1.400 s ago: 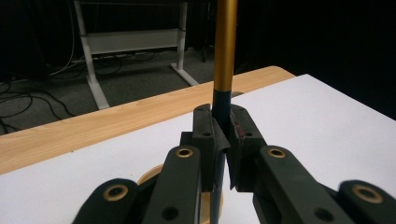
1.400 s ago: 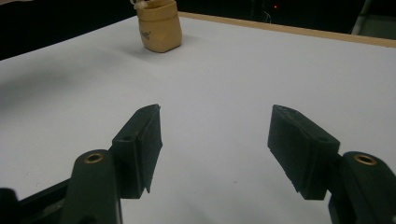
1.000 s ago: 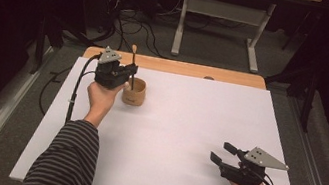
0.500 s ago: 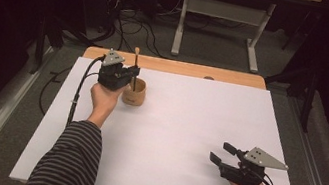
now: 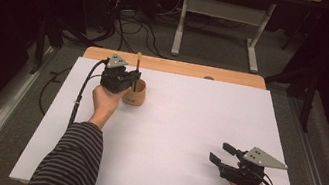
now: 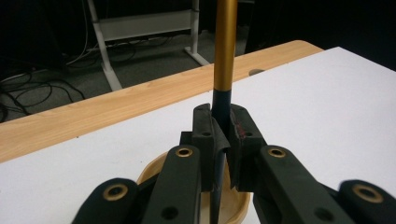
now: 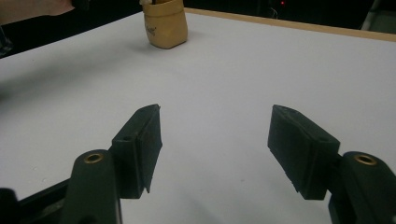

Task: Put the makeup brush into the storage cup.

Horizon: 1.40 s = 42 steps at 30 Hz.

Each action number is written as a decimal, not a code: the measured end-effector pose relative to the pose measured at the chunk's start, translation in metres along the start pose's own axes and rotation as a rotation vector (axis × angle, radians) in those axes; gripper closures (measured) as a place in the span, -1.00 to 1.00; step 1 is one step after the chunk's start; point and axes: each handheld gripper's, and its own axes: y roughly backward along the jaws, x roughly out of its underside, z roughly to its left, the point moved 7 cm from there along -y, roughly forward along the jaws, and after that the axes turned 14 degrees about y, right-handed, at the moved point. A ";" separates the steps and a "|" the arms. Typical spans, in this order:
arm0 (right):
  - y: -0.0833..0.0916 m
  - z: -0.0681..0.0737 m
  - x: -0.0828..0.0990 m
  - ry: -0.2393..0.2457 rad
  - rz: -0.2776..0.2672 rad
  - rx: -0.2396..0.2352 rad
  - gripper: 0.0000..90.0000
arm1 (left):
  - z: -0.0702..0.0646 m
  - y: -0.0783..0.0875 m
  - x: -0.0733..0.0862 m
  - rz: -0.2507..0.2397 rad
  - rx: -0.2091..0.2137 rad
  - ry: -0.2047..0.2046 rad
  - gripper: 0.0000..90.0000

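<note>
**Stick over the cup: tipping is my main worry**

My biggest risk is the cup [image 5: 135,93] itself. It stands on the white sheet [image 5: 184,141] near the far left corner, light-looking and unsupported, with my left gripper [image 6: 221,128] just above it. If I move the stick [image 6: 224,46] sideways while its lower end is inside, I judge the cup would tip or slide toward the wooden edge [image 5: 181,68].

Next, the grip. The left jaws are clamped on the stick's dark lower part, and it stands upright between the pads. That hold is narrow, so a knock against the rim could make the stick pivot or slip through.

Smaller still: my right gripper [image 5: 224,153] rests well apart at the near right, jaws spread with nothing between them. It cannot steady the cup from there.

I cannot tell how deep the stick's tip sits in the cup.
</note>
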 end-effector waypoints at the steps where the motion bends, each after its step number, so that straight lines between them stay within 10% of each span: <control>1: 0.000 0.000 0.000 0.001 0.000 -0.001 -0.19 | 0.001 0.000 0.001 0.003 -0.001 -0.001 0.85; 14: 0.000 0.000 0.000 0.007 -0.004 -0.003 -0.19 | 0.004 -0.006 0.011 0.077 -0.009 -0.002 0.64; 42: -0.001 0.001 -0.001 0.015 0.000 0.001 -0.19 | -0.007 0.040 0.009 0.031 0.086 -0.011 0.00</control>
